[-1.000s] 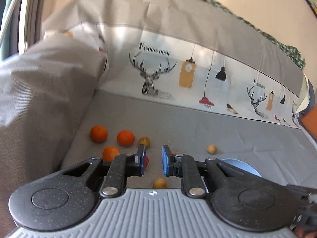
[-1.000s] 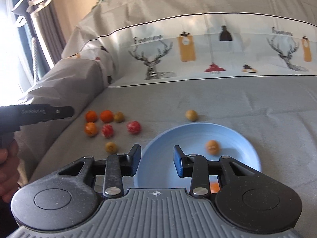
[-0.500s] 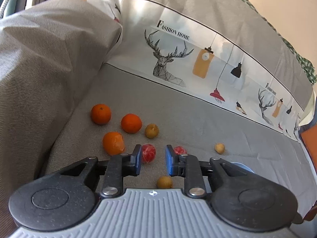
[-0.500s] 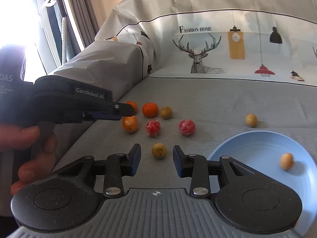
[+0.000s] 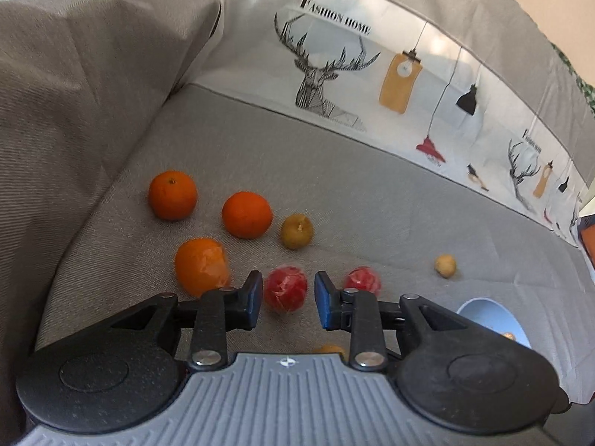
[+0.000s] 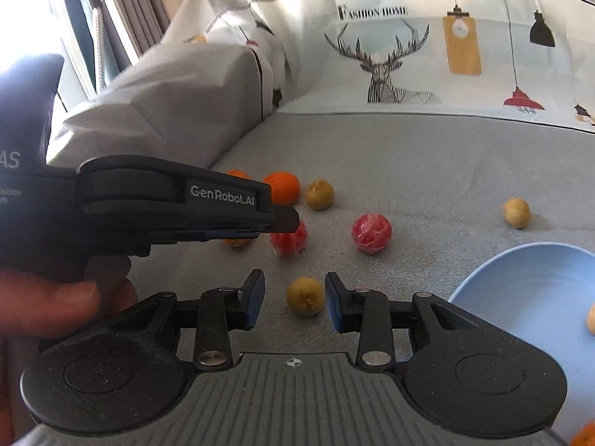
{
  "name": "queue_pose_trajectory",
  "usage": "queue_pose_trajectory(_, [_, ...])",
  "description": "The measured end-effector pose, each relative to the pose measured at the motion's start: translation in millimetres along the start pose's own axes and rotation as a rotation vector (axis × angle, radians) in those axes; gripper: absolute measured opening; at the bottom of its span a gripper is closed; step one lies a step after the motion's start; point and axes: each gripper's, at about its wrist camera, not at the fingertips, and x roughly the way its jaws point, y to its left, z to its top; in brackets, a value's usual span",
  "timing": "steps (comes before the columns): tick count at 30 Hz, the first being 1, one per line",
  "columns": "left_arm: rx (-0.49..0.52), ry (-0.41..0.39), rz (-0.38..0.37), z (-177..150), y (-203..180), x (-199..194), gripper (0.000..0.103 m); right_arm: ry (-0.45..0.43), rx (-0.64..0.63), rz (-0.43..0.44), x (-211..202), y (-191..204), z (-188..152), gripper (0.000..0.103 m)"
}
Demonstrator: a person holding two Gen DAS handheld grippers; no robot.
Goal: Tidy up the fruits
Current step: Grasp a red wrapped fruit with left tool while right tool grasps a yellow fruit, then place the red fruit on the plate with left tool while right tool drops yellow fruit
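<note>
Because both grippers work the same cluster of fruit on the sofa seat (image 5: 372, 193), the largest risk is a collision: in the right wrist view the left gripper (image 6: 286, 221) reaches across, its tip over the left red fruit (image 6: 289, 238), close above and ahead of the right gripper (image 6: 294, 299). If both descend together, the housings may strike or knock fruit aside.

A second risk is rolling. The seat fabric is soft and every fruit is round; a fingertip landing off-centre would likely push its target toward the armrest (image 5: 74, 93) or toward the front edge of the seat.

Tool state: the left gripper (image 5: 288, 293) is open, jaws apart on either side of the left red fruit (image 5: 285, 289), holding nothing. The right gripper is likewise open and empty, jaws flanking a small yellow-brown fruit (image 6: 305, 296) without visible contact.

Fruit locations: three oranges (image 5: 247, 214) lie near the armrest side; a second red fruit (image 6: 372, 233) sits mid-seat; a pale fruit (image 6: 516, 213) lies apart toward the backrest (image 6: 409, 55). The blue bowl (image 6: 502, 278) rests at the right and already contains fruit.

View differences: the left wrist view shows all three oranges clearly, and only a sliver of the bowl. The right wrist view shows the person's hand (image 6: 44, 297), the bowl interior, and the relative position of the two grippers, but the left gripper hides most of the oranges.
</note>
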Motion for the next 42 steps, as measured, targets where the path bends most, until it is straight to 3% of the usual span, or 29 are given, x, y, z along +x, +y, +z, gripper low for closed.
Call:
queue_pose_trajectory(5, [0.017, 0.035, 0.002, 1, -1, 15, 0.034, 0.08, 0.019, -0.039, 25, -4, -2, 0.038])
queue_pose_trajectory(7, [0.037, 0.043, 0.009, 0, -4, 19, 0.033, 0.074, 0.013, -0.036, 27, -1, 0, 0.036])
queue_pose_trajectory(9, [0.036, 0.044, 0.012, 0, -4, 19, 0.032, 0.078, 0.005, -0.04, 28, 0, 1, 0.027])
queue_pose_trajectory(18, [-0.011, -0.022, 0.01, 2, 0, -1, 0.031, 0.022, 0.068, -0.046, 14, -10, 6, 0.026])
queue_pose_trajectory(25, [0.063, -0.106, 0.007, -10, -25, -43, 0.031, -0.14, 0.029, -0.059, -45, -8, 13, 0.026])
queue_pose_trajectory(31, [0.083, -0.169, -0.1, -38, -56, -95, 0.032, -0.268, 0.083, -0.089, -132, -31, 14, 0.026])
queue_pose_trajectory(36, [0.14, -0.164, -0.159, -70, -83, -121, 0.032, -0.341, 0.09, -0.149, -191, -67, -21, 0.026])
queue_pose_trajectory(39, [0.19, -0.143, -0.182, -89, -100, -129, 0.032, -0.369, 0.183, -0.162, -212, -94, -42, 0.026])
queue_pose_trajectory(42, [0.244, -0.116, -0.192, -104, -115, -126, 0.032, -0.386, 0.193, -0.214, -225, -110, -52, 0.026])
